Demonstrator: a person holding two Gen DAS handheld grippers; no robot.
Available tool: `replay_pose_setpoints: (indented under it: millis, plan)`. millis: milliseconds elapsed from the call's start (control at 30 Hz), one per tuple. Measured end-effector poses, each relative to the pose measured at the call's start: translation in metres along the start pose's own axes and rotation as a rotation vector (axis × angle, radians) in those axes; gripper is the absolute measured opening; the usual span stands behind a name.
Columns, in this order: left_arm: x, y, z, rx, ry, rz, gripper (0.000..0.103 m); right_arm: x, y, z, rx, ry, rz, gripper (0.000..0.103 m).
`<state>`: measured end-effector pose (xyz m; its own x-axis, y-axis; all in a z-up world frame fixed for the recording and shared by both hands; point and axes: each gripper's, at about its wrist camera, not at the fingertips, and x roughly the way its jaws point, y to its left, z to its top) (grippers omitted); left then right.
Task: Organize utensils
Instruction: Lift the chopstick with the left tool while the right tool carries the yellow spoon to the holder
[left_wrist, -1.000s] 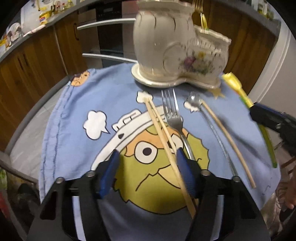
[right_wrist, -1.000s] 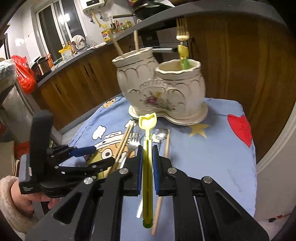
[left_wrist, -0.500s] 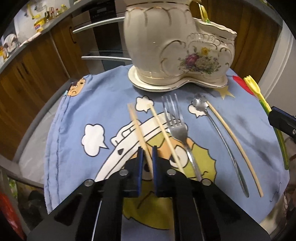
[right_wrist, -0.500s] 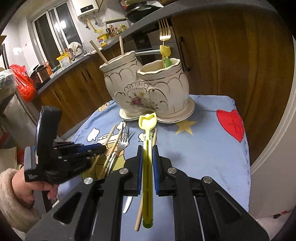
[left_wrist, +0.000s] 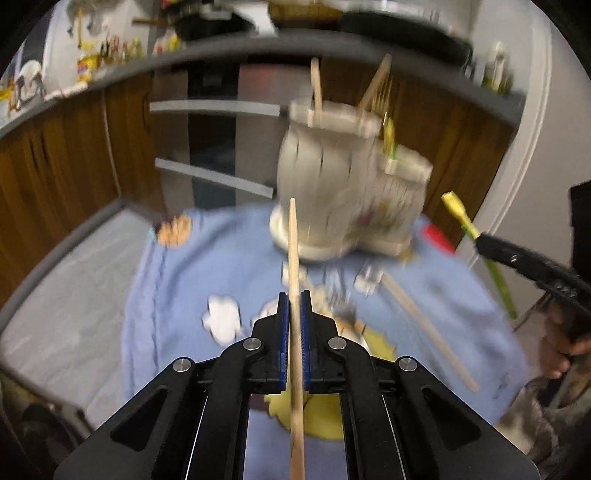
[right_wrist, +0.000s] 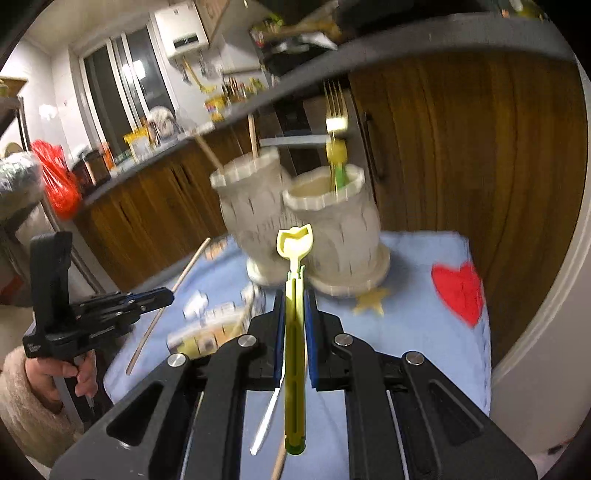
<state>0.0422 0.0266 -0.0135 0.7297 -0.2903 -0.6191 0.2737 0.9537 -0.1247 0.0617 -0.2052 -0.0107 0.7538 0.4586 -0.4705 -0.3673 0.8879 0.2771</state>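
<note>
chopstick (left_wrist: 294, 258) clamped in l gripper (left_wrist: 294, 306); yellow utensil (right_wrist: 294, 280) in r gripper (right_wrist: 295, 306).

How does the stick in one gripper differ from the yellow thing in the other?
The chopstick in the left gripper is plain, pale wood, thin and smooth to its tip. The yellow utensil in the right gripper is plastic, wider, slotted along its handle, with a broad shaped head. Both are clamped mid-length, lifted off the blue cloth, pointing toward the ceramic holder.
</note>
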Motion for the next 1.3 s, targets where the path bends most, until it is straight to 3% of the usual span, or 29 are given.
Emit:
replay_pose_setpoints:
  millis: [167,300,600,900,1100,1300]
  plan:
    - [-0.026,0.003,0.042,0.008,-0.202,-0.035,0.006,-0.007,0.002,0.034,-0.014,-0.132,0.009,0.010]
    - [-0.021,-0.005,0.077,0.006,-0.298,-0.073,0.006,-0.001,-0.006,0.060,0.009,-0.205,0.033,0.010]
    - [0.018,-0.002,0.155,-0.087,-0.435,-0.173,0.006,0.045,-0.034,0.106,0.114,-0.284,0.083,0.010]
    - [0.047,-0.002,0.173,-0.127,-0.506,-0.152,0.006,0.090,-0.037,0.111,0.124,-0.325,0.055,0.010]
    - [0.065,-0.002,0.166,-0.112,-0.493,-0.126,0.006,0.100,-0.028,0.096,0.035,-0.348,0.006,0.010]
    - [0.063,0.002,0.151,-0.087,-0.467,-0.131,0.006,0.098,-0.032,0.086,0.019,-0.315,0.005,0.010]
